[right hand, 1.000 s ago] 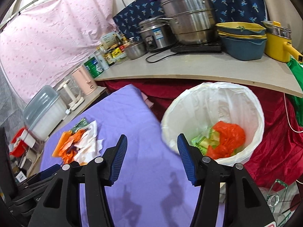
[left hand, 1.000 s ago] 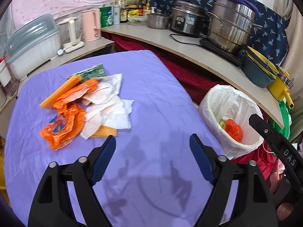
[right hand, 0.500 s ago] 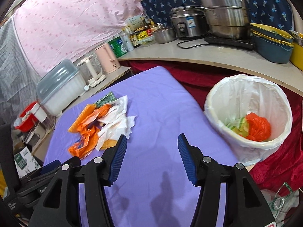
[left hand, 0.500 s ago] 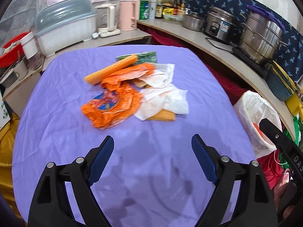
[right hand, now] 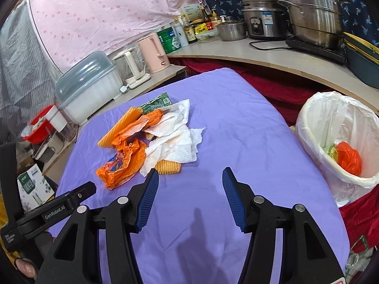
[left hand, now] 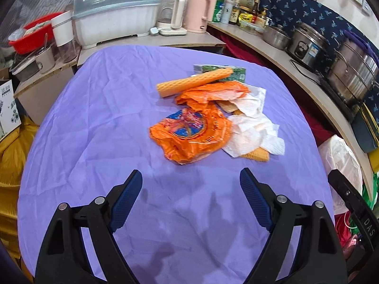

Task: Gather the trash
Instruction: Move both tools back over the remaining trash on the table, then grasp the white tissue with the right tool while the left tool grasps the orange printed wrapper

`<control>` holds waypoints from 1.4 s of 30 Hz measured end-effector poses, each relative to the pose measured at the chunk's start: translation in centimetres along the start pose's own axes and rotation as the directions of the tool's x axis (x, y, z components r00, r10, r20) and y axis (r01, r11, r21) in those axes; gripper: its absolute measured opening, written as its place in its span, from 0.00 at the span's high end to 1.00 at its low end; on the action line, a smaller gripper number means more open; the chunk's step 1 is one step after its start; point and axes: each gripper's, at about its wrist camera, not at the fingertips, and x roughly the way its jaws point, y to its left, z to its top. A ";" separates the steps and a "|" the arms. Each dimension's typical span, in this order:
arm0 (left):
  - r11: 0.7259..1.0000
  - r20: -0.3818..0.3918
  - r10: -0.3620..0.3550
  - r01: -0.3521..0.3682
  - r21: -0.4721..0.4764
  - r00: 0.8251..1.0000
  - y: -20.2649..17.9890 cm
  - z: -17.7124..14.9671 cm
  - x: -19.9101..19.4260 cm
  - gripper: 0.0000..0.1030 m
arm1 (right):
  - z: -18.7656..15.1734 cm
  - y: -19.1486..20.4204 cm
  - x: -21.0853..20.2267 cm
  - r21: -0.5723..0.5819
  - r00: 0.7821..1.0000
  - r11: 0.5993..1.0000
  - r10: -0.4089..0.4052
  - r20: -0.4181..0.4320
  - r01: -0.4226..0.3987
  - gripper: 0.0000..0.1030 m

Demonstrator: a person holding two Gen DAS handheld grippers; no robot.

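I hold a two-finger gripper in each hand above a table covered in a purple cloth (left hand: 99, 123). My left gripper (left hand: 190, 197) has its blue-padded jaws spread wide with nothing between them. My right gripper (right hand: 189, 195) is about half open and also empty. Both point downward toward a heap of trash lying near the middle of the cloth, a little beyond the fingertips and not touched by either. The heap holds a crumpled orange plastic bag (left hand: 189, 135), white paper towels (left hand: 251, 127) spilling to its right, a ribbed orange foam sleeve (left hand: 194, 82) lying at the far side, a green wrapper (left hand: 234, 73) partly under that sleeve, and a small orange waffle-patterned piece (right hand: 167, 166) peeking out from under the towels. Off the table's right edge stands a bin lined with a white bag (right hand: 336, 127); some orange and green rubbish already sits inside it. I judge this as the approach to the next pickup. The next move calls for lowering one gripper onto the nearest edge of the pile, closing on a fold of bag or towel, then carrying it to the bin.
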 end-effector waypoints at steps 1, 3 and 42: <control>1.000 -0.002 0.002 -0.002 -0.009 1.000 0.3 0.1 0.1 0.22 | 0.1 0.2 0.3 -0.002 1.000 1.000 0.001 -0.003 -0.001 0.47; 1.000 -0.006 0.006 -0.006 -0.025 1.000 1.0 0.4 0.6 0.22 | 0.2 0.5 1.0 -0.003 1.000 1.000 0.003 -0.010 -0.003 0.47; 0.995 -0.110 0.044 -0.054 -0.086 0.993 2.7 5.0 10.0 0.81 | 2.2 1.1 13.3 0.013 0.989 1.000 0.025 -0.145 -0.023 0.88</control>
